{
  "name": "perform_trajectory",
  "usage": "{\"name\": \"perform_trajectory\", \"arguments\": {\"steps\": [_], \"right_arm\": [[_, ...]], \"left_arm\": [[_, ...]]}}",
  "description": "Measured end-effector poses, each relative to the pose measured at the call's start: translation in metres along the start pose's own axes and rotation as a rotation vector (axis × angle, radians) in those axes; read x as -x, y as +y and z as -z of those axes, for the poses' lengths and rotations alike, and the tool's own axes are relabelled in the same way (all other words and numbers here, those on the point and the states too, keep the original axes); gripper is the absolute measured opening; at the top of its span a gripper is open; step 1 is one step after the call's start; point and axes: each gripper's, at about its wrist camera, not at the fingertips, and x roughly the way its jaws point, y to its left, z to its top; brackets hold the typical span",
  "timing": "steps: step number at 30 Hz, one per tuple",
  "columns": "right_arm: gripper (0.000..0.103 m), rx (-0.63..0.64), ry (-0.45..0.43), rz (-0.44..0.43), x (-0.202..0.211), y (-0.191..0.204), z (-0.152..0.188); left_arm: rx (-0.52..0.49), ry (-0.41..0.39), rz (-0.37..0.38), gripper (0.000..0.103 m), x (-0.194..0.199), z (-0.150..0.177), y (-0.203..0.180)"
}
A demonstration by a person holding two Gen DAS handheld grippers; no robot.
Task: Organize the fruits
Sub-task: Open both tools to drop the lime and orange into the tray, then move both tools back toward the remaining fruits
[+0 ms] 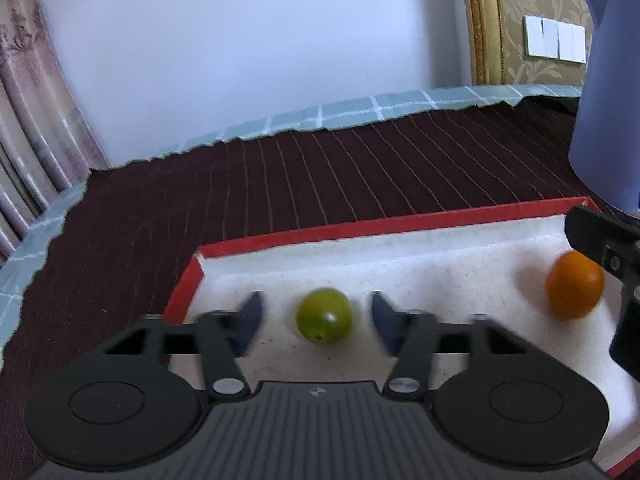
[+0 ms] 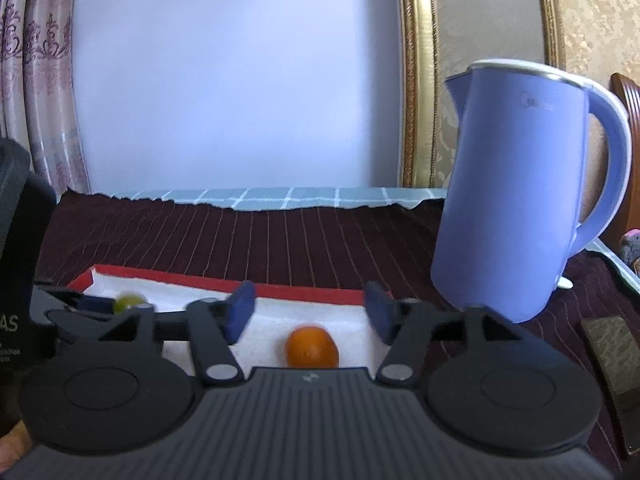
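While a blue kettle [image 2: 516, 200] stands behind the red-rimmed tray [image 1: 280, 240], a green fruit [image 1: 324, 315] and an orange fruit [image 2: 312, 347] rest inside it, sorted; left hand-held gripper [image 1: 316, 322] and right hand-held gripper [image 2: 308, 312] are both released.

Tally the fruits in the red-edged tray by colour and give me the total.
Green: 1, the green fruit, lying between the open left gripper fingers.
Orange: 1, the orange fruit, lying between the open right gripper fingers.
Total: 2, both on the tray lining.
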Motion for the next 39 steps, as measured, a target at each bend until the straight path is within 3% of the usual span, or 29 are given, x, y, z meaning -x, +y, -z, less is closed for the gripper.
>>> {"name": "perform_trajectory", "arguments": {"steps": [1,5,10,22,29,39], "right_arm": [[0.064,-0.002,0.0,-0.001,0.001,-0.001,0.001],[0.089,0.0,-0.013,0.012,0.004,-0.001,0.004],[0.102,-0.008,-0.03,0.02,0.011,0.0,0.008],[0.103,0.029,0.001,0.048,0.019,0.012,0.017],[0.103,-0.068,0.007,0.017,0.029,0.003,0.019],[0.103,-0.042,-0.015,0.043,0.056,0.011,0.03]], "left_arm": [[-0.006,-0.018,-0.015,0.074,0.003,0.001,-0.001],[-0.024,-0.038,-0.031,0.074,0.011,0.003,0.0],[-0.01,-0.024,-0.017,0.074,0.015,0.011,0.008],[0.054,0.006,0.03,0.074,0.025,0.033,0.033],[0.086,0.005,0.075,0.075,0.036,0.047,0.045],[0.108,0.0,0.057,0.075,0.048,0.067,0.058]]}}
